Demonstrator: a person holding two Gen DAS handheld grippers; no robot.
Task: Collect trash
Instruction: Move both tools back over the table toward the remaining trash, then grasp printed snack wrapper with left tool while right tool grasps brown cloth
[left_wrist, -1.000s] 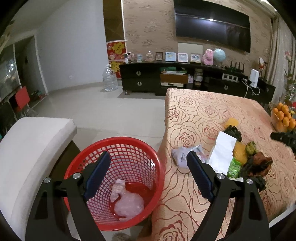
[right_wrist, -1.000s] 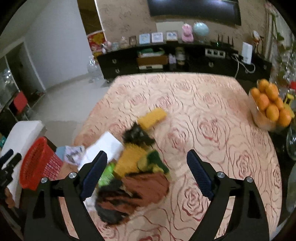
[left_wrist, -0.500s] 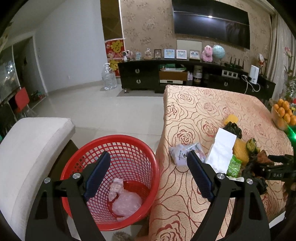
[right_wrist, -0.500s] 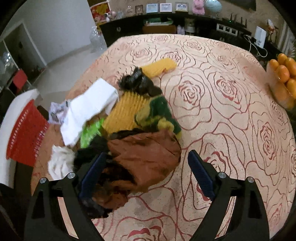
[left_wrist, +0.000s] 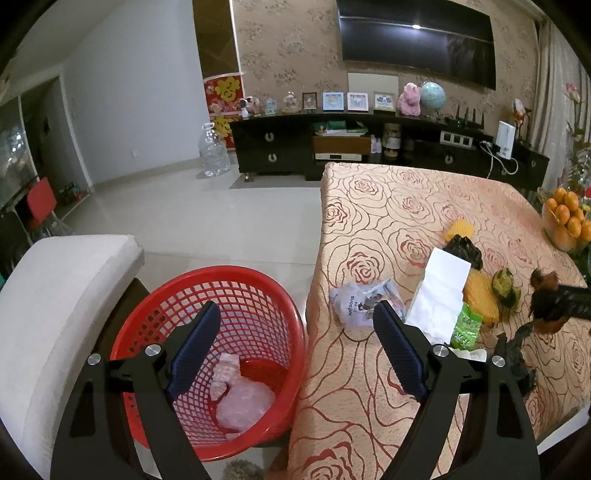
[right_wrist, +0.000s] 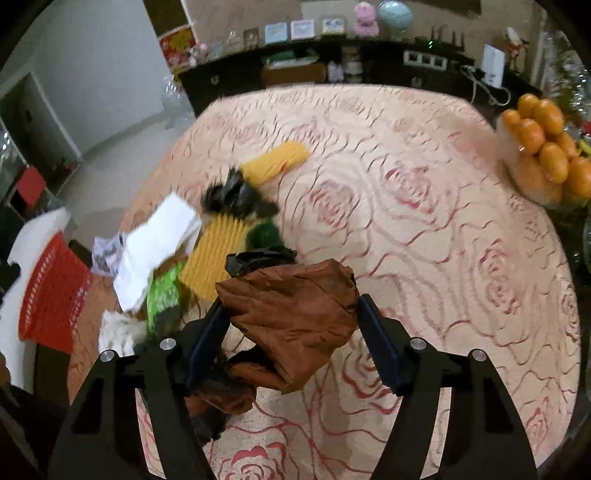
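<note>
right wrist view: right gripper (right_wrist: 291, 317) jaws closing onto brown crumpled bag (right_wrist: 295, 317); left gripper (left_wrist: 295, 347) jaws wide, empty.

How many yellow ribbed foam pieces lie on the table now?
2. One yellow foam piece lies farthest back on the table; the other lies nearer, beside the white paper. The pile may hide more.

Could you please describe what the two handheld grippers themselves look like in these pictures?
Both look alike. The left gripper and the right gripper each have two matte black angular arms with triangular cut-outs, round silver bolt heads at the joints, and long dark blue ribbed pads on the inner faces. No cables, markings or sleeves show.
</note>
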